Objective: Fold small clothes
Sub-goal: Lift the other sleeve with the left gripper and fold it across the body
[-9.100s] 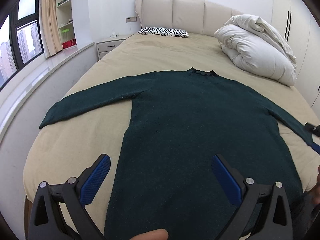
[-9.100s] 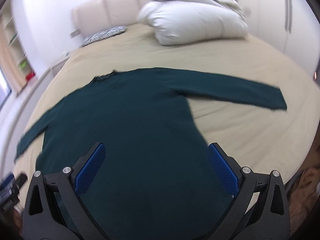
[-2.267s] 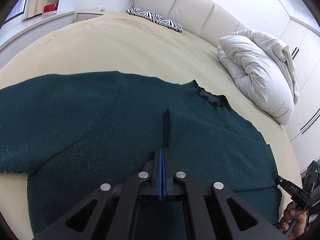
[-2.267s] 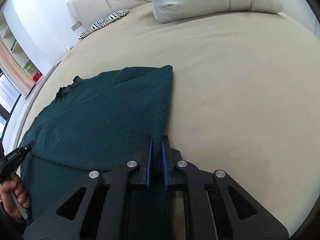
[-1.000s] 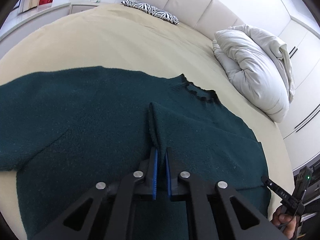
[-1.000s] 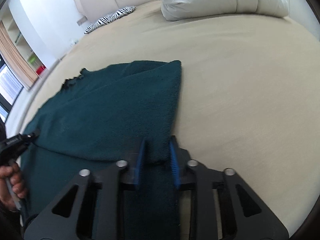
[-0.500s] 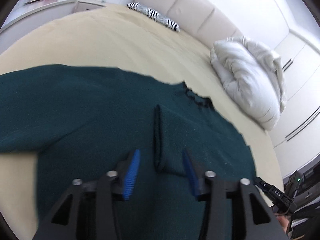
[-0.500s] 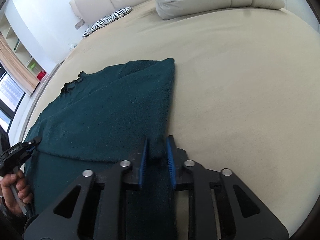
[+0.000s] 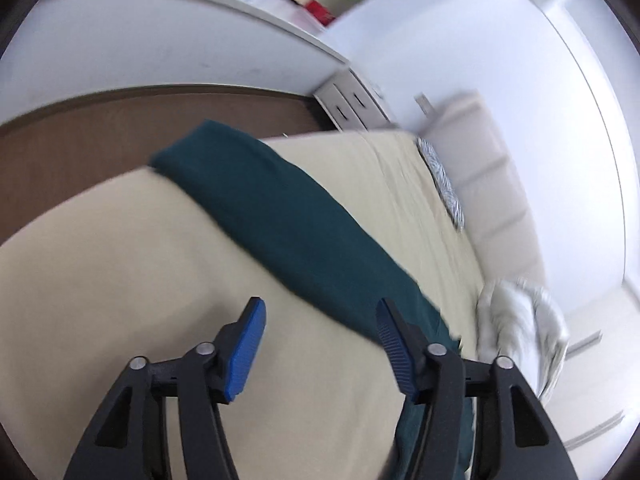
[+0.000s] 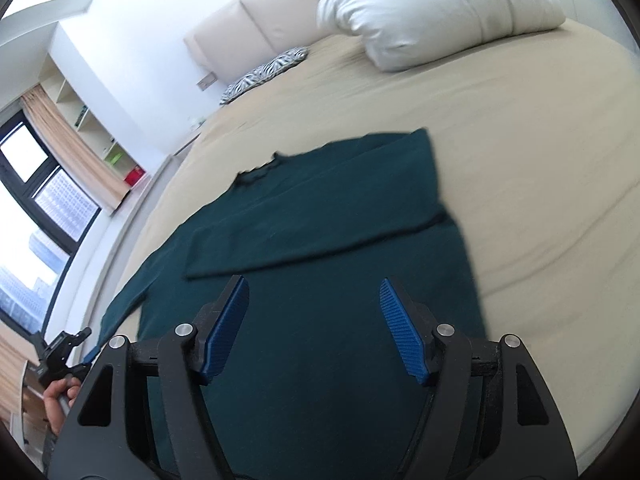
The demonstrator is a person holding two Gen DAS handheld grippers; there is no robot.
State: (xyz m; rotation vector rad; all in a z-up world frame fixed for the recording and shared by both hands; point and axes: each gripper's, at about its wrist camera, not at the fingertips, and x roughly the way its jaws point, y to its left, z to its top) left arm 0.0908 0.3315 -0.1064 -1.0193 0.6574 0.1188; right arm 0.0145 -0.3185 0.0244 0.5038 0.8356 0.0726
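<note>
I see both sets of jaws opening, nothing between them: right gripper (image 10: 314,326) above the sweater (image 10: 340,248), its unfolded sleeve (image 9: 280,220) at my left gripper's (image 9: 320,344) twelve o'clock.

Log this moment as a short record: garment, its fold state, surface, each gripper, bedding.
garment: dark green sweater
fold state: right sleeve folded across the body; left sleeve still stretched out flat
surface: beige bed
left gripper: jaws opening, nothing between them, just short of the left sleeve
right gripper: jaws opening, nothing held, above the sweater's body
bedding: white duvet and zebra pillow by the headboard
</note>
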